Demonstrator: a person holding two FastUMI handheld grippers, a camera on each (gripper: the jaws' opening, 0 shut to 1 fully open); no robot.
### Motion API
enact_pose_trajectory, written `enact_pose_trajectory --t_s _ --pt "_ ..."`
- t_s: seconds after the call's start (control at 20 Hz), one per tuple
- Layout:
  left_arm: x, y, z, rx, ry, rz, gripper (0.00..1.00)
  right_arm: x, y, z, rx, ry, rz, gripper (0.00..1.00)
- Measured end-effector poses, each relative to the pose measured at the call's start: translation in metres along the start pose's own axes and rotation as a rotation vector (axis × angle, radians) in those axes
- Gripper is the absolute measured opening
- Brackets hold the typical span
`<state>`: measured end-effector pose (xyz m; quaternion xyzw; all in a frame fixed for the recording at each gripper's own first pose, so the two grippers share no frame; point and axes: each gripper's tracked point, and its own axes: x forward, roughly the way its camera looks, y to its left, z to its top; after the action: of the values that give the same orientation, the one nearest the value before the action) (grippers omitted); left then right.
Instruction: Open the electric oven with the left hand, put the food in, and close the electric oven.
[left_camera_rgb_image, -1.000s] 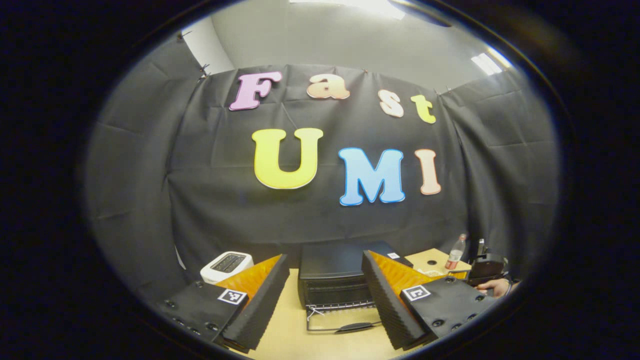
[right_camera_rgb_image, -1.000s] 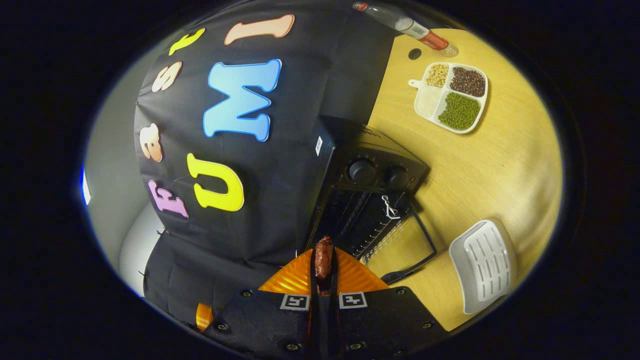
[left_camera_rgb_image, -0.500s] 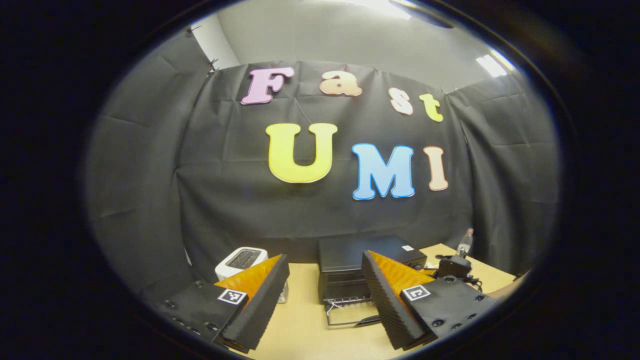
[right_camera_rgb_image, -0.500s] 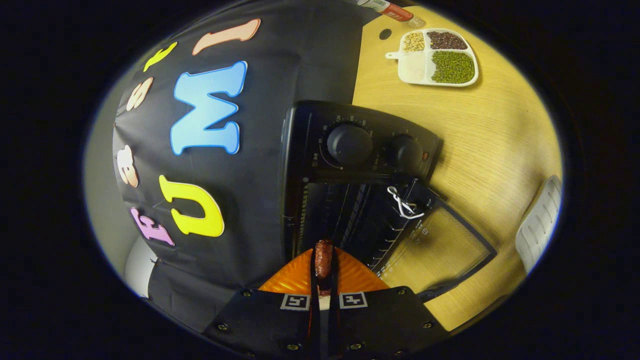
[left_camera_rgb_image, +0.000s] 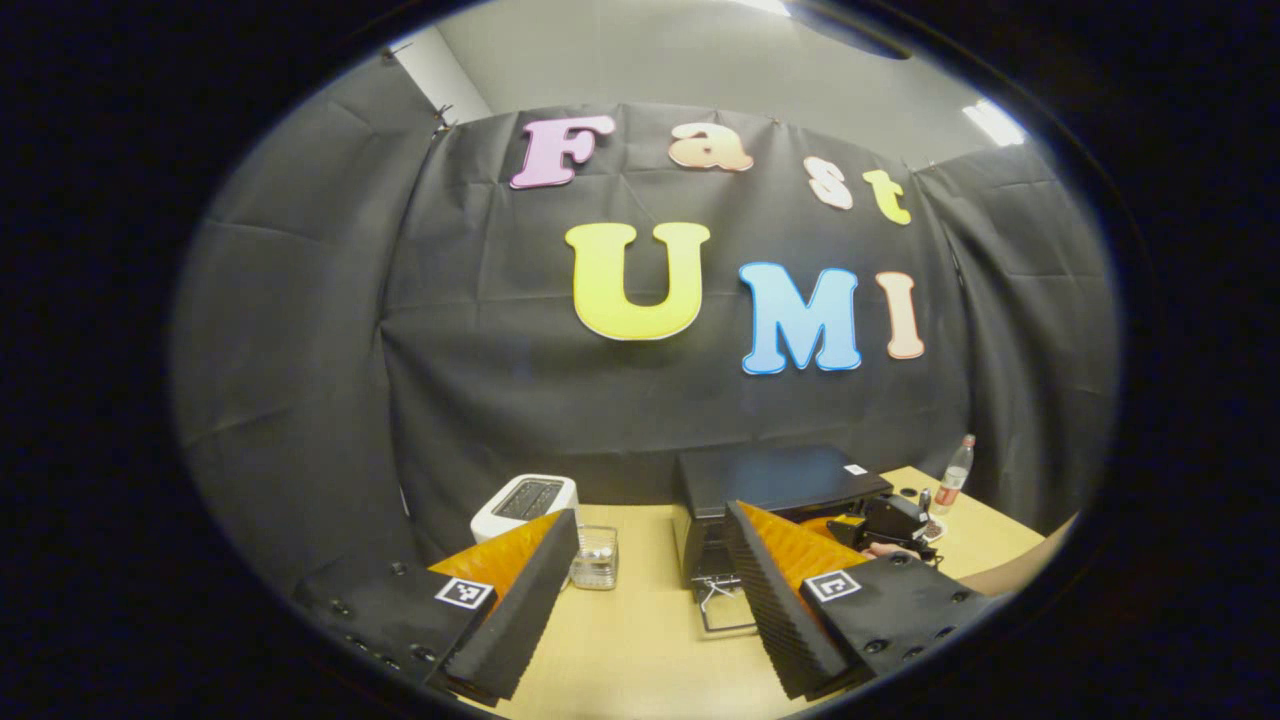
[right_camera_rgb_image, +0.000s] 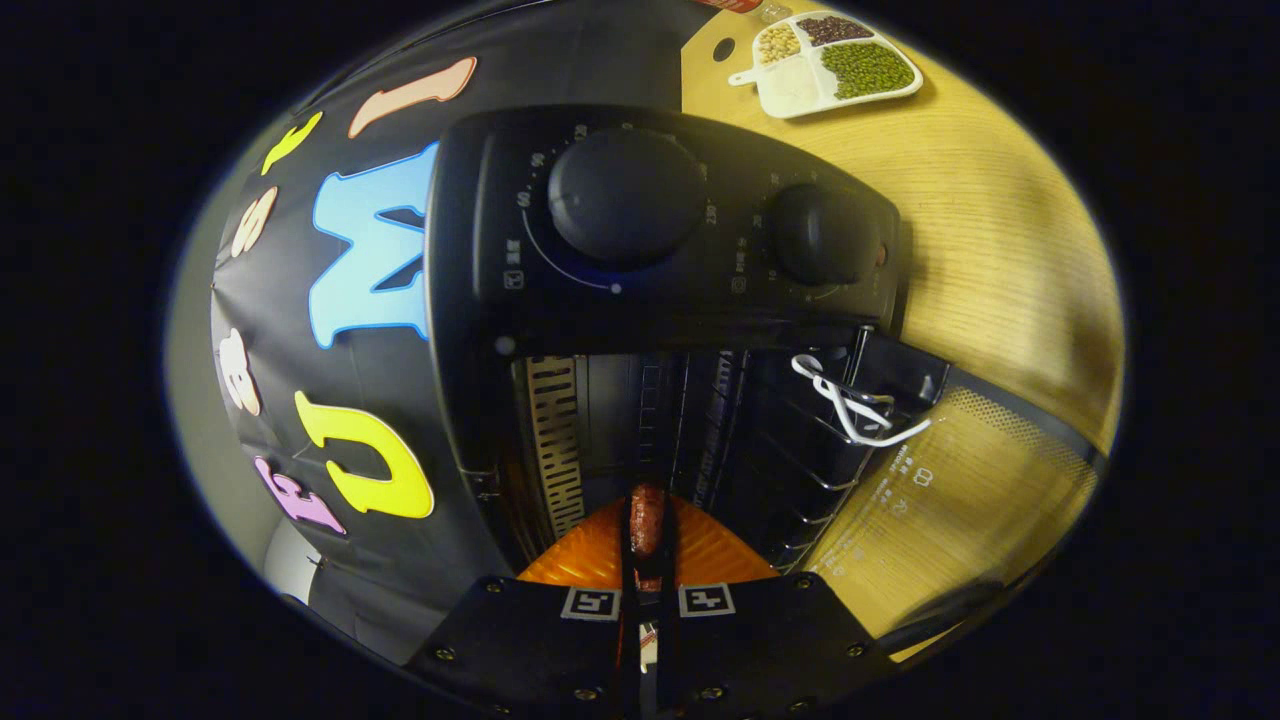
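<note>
The right gripper (right_camera_rgb_image: 648, 560) has moved much closer to the black electric oven (right_camera_rgb_image: 640, 250), which now looks far bigger than a moment ago. The left gripper (left_camera_rgb_image: 650, 590) has pulled back, so the oven (left_camera_rgb_image: 775, 480) looks smaller and farther off in its view.

The right gripper is closed tight on a small brown sausage (right_camera_rgb_image: 647, 520). The sausage sticks out past the fingers, right at the open mouth of the oven. The dark inside, with its wire rack (right_camera_rgb_image: 760, 450), lies just ahead. The glass oven door (right_camera_rgb_image: 950, 500) hangs open and lies flat on the right side, over the light wooden counter (right_camera_rgb_image: 1000, 250). Two round black knobs (right_camera_rgb_image: 625, 195) sit above the opening. A white tray of beans (right_camera_rgb_image: 825, 65) rests well apart at the far edge.

The left gripper is open wide and holds nothing. It hangs above bare counter (left_camera_rgb_image: 640, 650). A white toaster (left_camera_rgb_image: 525, 500) and a small clear glass (left_camera_rgb_image: 594, 558) stand near it, to the left of the oven.
</note>
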<state>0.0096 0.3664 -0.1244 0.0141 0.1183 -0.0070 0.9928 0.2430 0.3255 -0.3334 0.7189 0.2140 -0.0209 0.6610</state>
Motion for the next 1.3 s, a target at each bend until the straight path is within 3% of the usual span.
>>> enact_pose_trajectory --t_s 0.15,0.4,0.55,0.7,0.75,0.8,1.05,1.25,1.3 --pt "0.007 0.004 -0.004 -0.008 0.011 0.006 0.98 0.013 -0.003 0.001 0.012 -0.033 -0.002 0.07" --pt "0.018 0.003 -0.005 -0.002 0.014 -0.008 0.97 0.025 -0.008 0.0 -0.088 -0.065 -0.051 0.07" --pt "0.025 -0.002 -0.002 -0.02 0.006 -0.02 1.0 0.021 -0.022 0.007 -0.207 -0.067 -0.149 0.15" --pt "0.034 -0.006 -0.005 -0.024 0.003 -0.022 0.97 0.01 -0.025 0.017 -0.31 -0.084 -0.231 0.27" --pt "0.035 -0.01 -0.004 -0.031 0.005 -0.027 0.92 0.008 -0.026 0.02 -0.342 -0.082 -0.24 0.29" --pt "0.037 -0.012 -0.006 -0.035 0.005 -0.032 0.97 0.004 -0.024 0.022 -0.373 -0.075 -0.251 0.32" --pt "0.044 -0.029 -0.009 -0.033 0.012 -0.059 0.97 -0.022 -0.03 0.032 -0.582 -0.069 -0.308 0.33" --pt "0.045 -0.045 -0.007 -0.027 0.012 -0.082 0.97 -0.021 -0.03 0.041 -0.658 -0.058 -0.331 0.49" --pt "0.045 -0.05 -0.007 -0.025 0.011 -0.086 0.97 -0.026 -0.026 0.042 -0.676 -0.047 -0.337 0.63"
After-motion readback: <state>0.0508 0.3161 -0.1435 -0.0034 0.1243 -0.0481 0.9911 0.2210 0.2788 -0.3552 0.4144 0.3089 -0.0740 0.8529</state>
